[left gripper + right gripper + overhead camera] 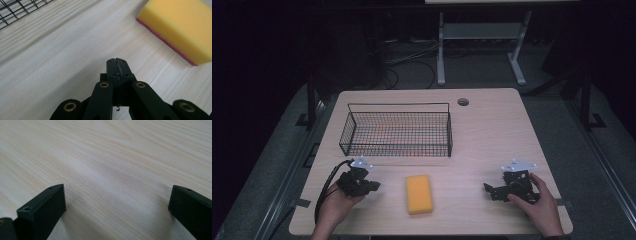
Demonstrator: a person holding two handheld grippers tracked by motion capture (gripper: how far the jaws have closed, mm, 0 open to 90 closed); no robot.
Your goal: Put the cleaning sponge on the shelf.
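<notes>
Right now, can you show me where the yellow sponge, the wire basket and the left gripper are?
yellow sponge (pixel 419 193), high view, middle of its top face.
wire basket (pixel 398 149), high view, its near mesh wall.
left gripper (pixel 117 65), left gripper view, where its shut jaw tips meet.

text: none legible | labels: none | brands: none | numbers: none | signs: none

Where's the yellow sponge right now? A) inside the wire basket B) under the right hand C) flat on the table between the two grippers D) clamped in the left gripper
C: the yellow sponge lies on the table between the left gripper and the right gripper, touching neither; the wire basket holds nothing.
</notes>
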